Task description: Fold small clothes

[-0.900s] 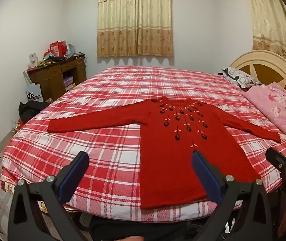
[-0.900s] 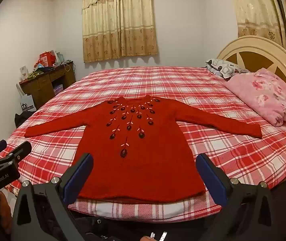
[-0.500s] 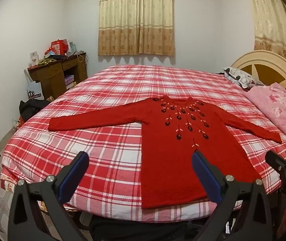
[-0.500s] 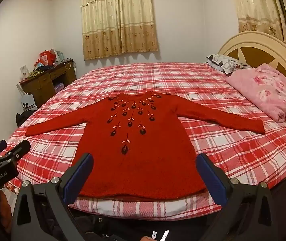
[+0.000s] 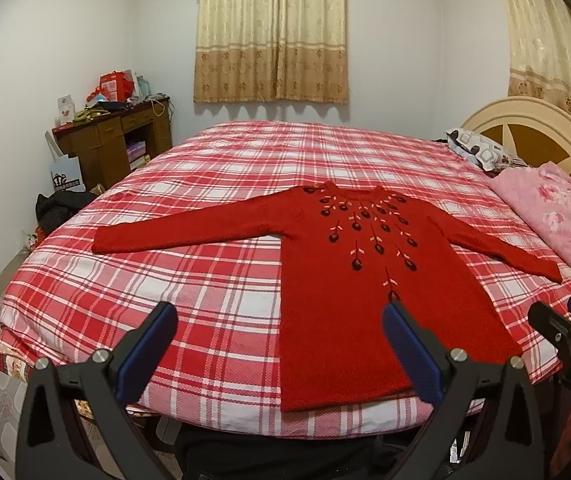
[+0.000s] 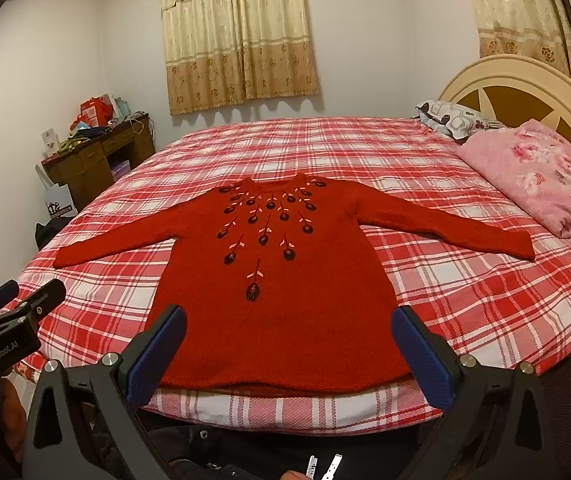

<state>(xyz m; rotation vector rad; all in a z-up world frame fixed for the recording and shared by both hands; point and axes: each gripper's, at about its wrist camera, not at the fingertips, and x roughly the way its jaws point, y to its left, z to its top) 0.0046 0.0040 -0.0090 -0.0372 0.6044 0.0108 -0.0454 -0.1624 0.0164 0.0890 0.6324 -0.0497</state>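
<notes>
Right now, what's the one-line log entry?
stage: pre-grasp | red sweater: flat on bed, sleeves spread, unfolded | left gripper: open, empty | right gripper: open, empty

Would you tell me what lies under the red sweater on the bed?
The red sweater lies flat on the red plaid bedspread, which shows all around it. Whatever sits beneath the bedspread is covered.
</notes>
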